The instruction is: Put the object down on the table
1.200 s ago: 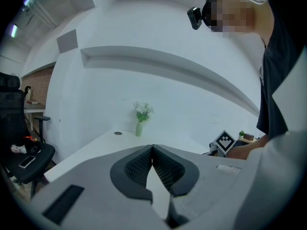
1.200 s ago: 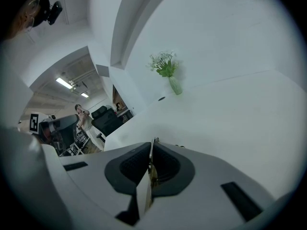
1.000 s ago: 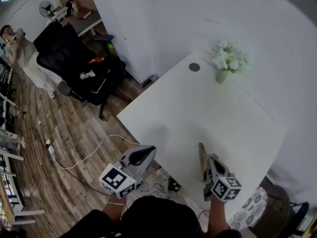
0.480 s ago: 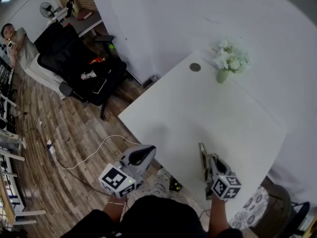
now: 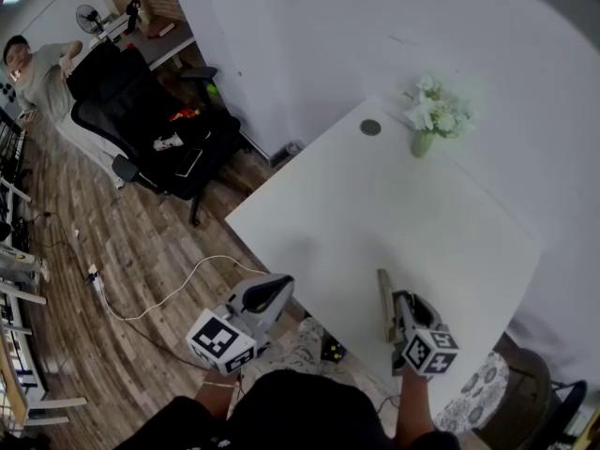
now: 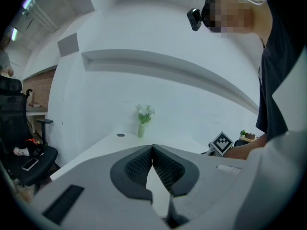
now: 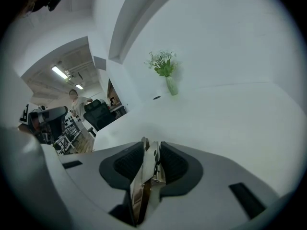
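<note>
The thin, stiff, light object stands on edge over the tabletop, loose between the right gripper's jaws, which have just been opening. It probably topples easily, so grip its flat faces. The left gripper's jaws are closed and empty.

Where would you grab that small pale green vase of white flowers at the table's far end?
Probably the bare body of the small pale green vase, below the white flowers, coming level from the near side. It stands upright on the white table, and the blooms spread wider than it, so a reach from above would hit them.
</note>
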